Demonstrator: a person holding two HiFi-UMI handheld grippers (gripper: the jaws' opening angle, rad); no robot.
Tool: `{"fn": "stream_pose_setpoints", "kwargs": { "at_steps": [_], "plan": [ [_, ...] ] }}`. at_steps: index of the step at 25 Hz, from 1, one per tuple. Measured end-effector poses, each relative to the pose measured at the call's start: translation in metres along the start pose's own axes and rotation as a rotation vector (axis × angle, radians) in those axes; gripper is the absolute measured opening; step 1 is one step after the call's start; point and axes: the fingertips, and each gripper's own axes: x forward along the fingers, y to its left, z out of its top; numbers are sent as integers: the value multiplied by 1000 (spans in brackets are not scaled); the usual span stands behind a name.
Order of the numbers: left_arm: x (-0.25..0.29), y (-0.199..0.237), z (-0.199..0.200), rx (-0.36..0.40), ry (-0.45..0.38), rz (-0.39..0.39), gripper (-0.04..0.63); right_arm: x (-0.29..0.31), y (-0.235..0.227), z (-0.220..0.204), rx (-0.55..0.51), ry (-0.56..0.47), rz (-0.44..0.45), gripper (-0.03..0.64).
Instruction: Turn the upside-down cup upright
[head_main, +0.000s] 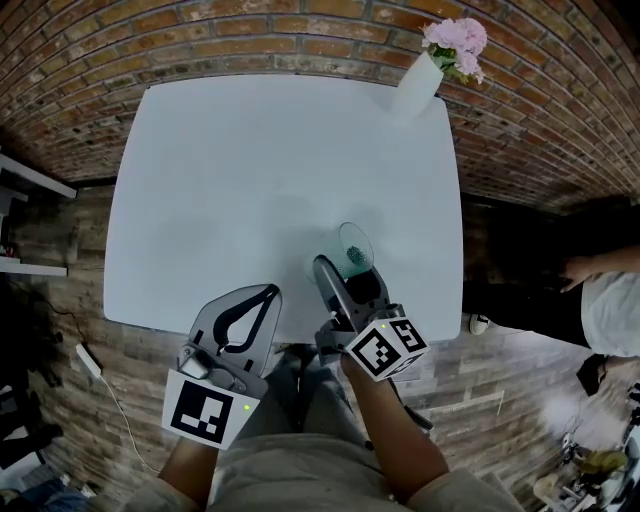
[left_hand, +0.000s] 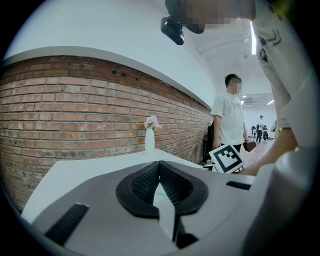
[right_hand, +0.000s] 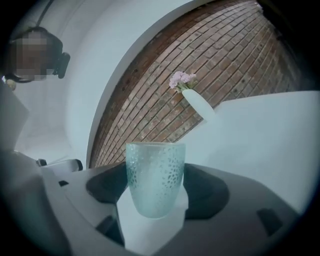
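One cup (right_hand: 155, 177), one vase (head_main: 416, 82) — two tools (head_main: 268, 292) (head_main: 345, 264)

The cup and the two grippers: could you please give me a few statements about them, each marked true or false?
1. The right gripper has its jaws closed on the cup. True.
2. The left gripper holds the vase. False: its jaws are together with nothing between them, and the vase stands at the far corner of the table.
3. The vase holds pink flowers. True.
4. The cup is solid red. False: it is pale, translucent and speckled.
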Motion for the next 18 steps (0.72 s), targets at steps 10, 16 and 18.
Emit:
{"fn": "stream_pose_setpoints", "kwargs": {
  "at_steps": [10,16,18],
  "plan": [
    [-4,-3,4,-3,-12,-1,9,-1,8,4,105,-54,22,348],
    [-8,-3,7,-7,-6,11,9,1,20,4,190,-91,58,348],
    [-8,-3,8,-4,-9,14,9,0,18,3,211,-101,75,348]
  ]
}}
